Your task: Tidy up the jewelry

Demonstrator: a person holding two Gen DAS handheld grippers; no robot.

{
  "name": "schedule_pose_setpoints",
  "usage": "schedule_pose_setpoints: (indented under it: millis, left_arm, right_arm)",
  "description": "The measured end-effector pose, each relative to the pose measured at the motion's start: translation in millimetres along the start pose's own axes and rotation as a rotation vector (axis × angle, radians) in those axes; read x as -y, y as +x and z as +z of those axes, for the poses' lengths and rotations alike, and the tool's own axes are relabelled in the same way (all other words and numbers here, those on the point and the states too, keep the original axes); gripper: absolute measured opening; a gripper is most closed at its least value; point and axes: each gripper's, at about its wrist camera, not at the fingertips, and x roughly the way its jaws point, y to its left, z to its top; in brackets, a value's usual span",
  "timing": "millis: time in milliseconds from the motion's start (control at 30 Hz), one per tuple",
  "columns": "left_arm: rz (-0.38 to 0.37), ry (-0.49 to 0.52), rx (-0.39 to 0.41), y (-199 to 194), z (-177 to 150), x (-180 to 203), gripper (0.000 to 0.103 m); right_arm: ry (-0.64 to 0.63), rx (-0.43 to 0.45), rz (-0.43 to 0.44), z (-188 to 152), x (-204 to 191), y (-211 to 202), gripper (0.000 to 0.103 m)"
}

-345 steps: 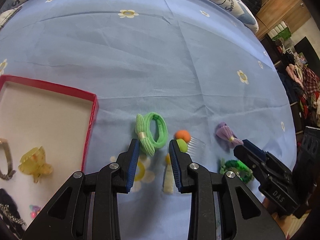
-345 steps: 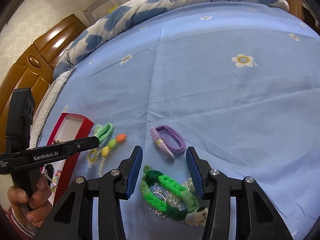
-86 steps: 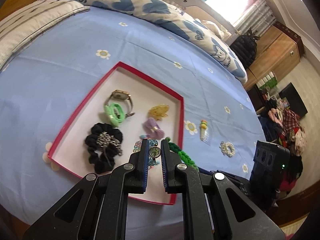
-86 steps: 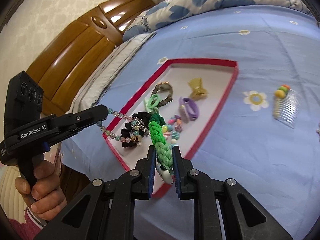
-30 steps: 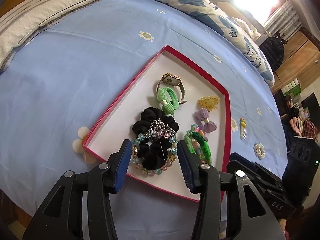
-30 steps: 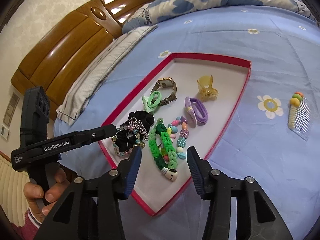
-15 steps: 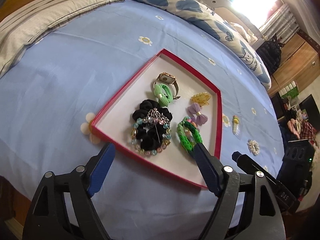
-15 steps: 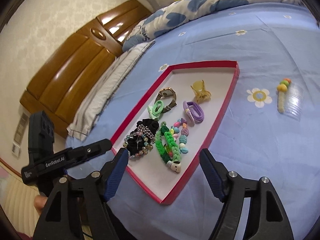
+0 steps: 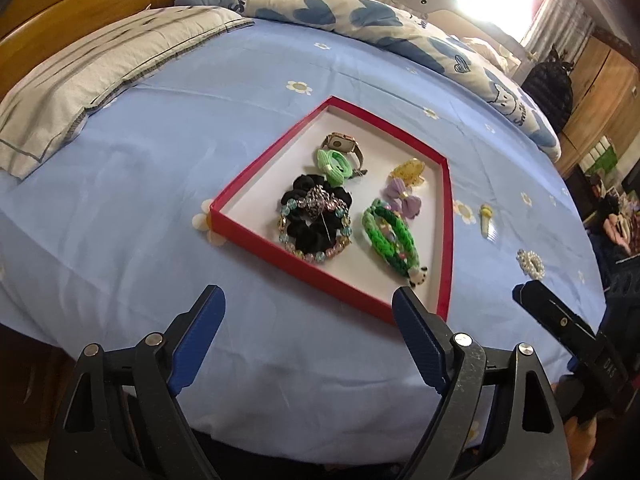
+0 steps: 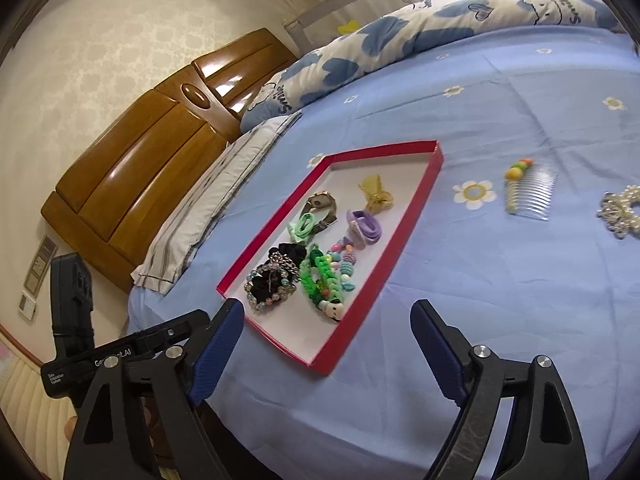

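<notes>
While both ribbed blue tongs (image 9: 308, 300) (image 10: 328, 316) gape wide, braided, beaded bands fill the red tray (image 9: 447, 240).

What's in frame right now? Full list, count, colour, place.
shallow red-rimmed cardboard tray: 1, red, white floor, on the bed
black fabric scrunchie: 1, black, tray near end
pastel bead bracelet: 1, multicolour, lying over scrunchie
braided green bracelet: 1, green, tray near right
lilac bow hair tie: 1, purple, tray middle
light green hair tie: 1, tray far
wristwatch: 1, tray far
yellow claw clip: 1, tray far right
clear comb: 1, on sheet
pearl scrunchie: 1, white, on sheet
left tool: open
right tool: open
</notes>
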Motion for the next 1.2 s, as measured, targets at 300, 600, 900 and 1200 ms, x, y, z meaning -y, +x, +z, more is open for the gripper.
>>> schedule_pose_setpoints:
  millis: [300, 600, 900, 1200]
  left_arm:
    - [0.058, 0.094, 0.08, -42.3, 8.2, 19.5, 0.095]
    - [0.132, 0.128, 0.113, -34.5, 7.5, 22.5, 0.103]
    - [0.22, 0.137, 0.1, -6.7, -11.5, 16.8, 0.103]
    - [0.256, 0.162, 0.142, -8.9, -20.0, 19.1, 0.103]
  right_arm:
    - [-0.129, -0.014, -0.033, 16.5, -21.2, -28.1, 0.088]
    - [-0.306, 0.012, -0.12, 23.4, -46.1, -36.6, 0.1]
    - [-0.303, -0.016, -0.151, -10.7, -33.3, -4.6, 0.1]
    - [-0.319, -0.023, -0.155, -24.6, -32.6, 3.5, 0.1]
